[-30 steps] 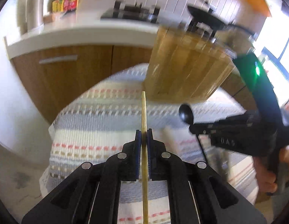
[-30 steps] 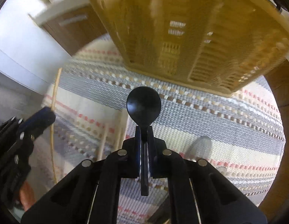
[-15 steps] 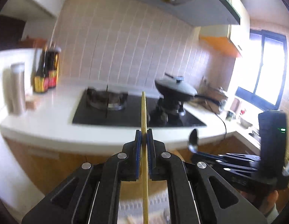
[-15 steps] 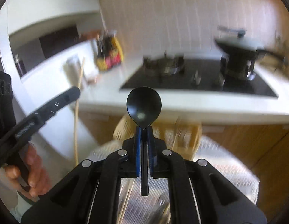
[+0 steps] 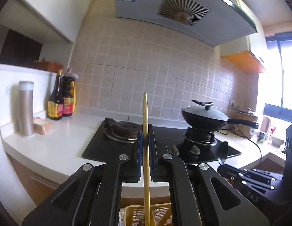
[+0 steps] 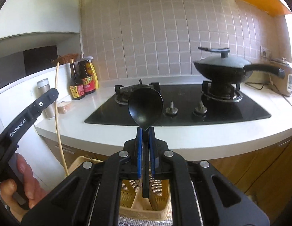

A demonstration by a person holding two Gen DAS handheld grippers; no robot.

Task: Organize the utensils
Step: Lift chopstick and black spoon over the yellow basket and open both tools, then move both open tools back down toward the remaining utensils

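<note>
My left gripper [image 5: 145, 138] is shut on a wooden chopstick [image 5: 145, 124] held upright, its lower end over the yellow utensil basket [image 5: 127, 212] below. My right gripper [image 6: 145, 134] is shut on the handle of a black spoon [image 6: 145, 106], bowl up, its handle end hanging over the same basket [image 6: 127, 197]. In the right wrist view the left gripper [image 6: 32, 109] and its chopstick [image 6: 58, 113] show at the left. In the left wrist view the right gripper [image 5: 246, 177] and the spoon [image 5: 222, 152] show at the lower right.
A white counter [image 6: 183, 137] runs behind, with a black gas hob [image 6: 183, 105], a lidded wok [image 6: 221, 66], sauce bottles [image 6: 83, 82] and a steel flask [image 5: 26, 109]. A striped cloth [image 6: 146, 220] lies under the basket.
Both grippers have tilted up from looking down at the striped cloth and basket to level with the counter. Chopstick and spoon are now upright above the basket.
</note>
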